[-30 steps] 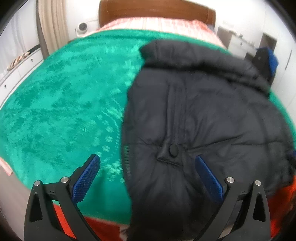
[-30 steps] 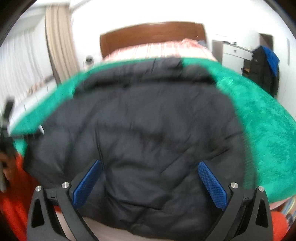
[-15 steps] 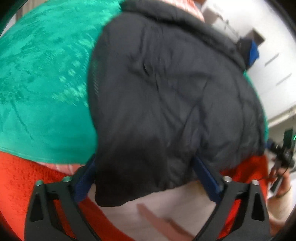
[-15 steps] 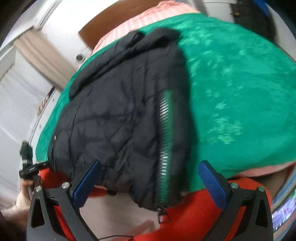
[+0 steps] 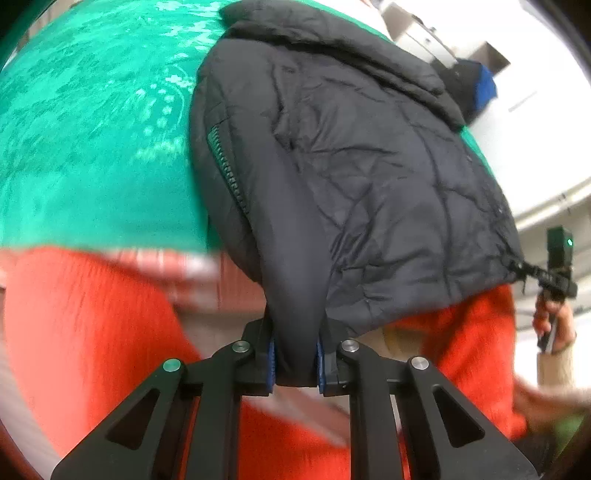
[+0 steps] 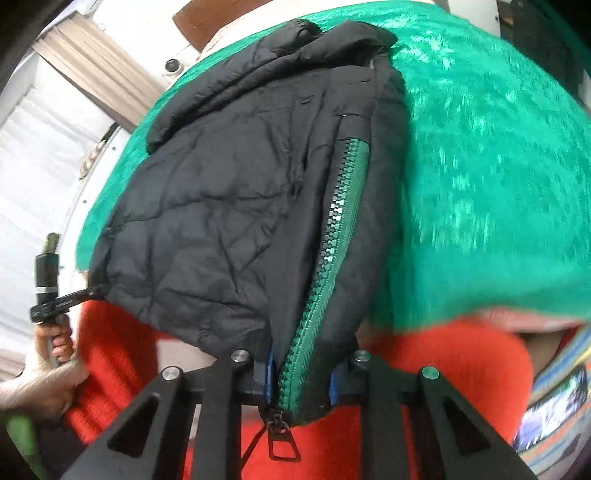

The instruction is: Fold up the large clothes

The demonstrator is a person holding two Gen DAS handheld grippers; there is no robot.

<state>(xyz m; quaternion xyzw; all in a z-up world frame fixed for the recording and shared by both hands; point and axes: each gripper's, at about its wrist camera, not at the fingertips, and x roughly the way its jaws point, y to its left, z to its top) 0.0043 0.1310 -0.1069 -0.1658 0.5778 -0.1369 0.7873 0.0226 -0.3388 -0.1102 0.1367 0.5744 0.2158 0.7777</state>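
Note:
A black quilted puffer jacket [image 5: 354,155] lies on a green blanket [image 5: 92,129] on a bed, its bottom hem hanging over the near edge. My left gripper [image 5: 295,363] is shut on the jacket's near left hem corner. In the right wrist view the jacket [image 6: 229,206] shows a green zipper [image 6: 332,236] along its right edge. My right gripper [image 6: 301,380] is shut on the hem corner at the zipper's lower end, with the zipper pull [image 6: 282,439] dangling below. Each gripper shows at the edge of the other's view, the right one [image 5: 557,273] and the left one [image 6: 55,295].
An orange-red sheet [image 5: 92,332] covers the bed's near side below the blanket. A wooden headboard [image 6: 207,18] and curtains [image 6: 92,70] are at the back. A dark garment with blue [image 5: 476,85] hangs by white furniture at the right.
Both grippers were open above the jacket. They dropped to the near hem and closed, one on each bottom corner.

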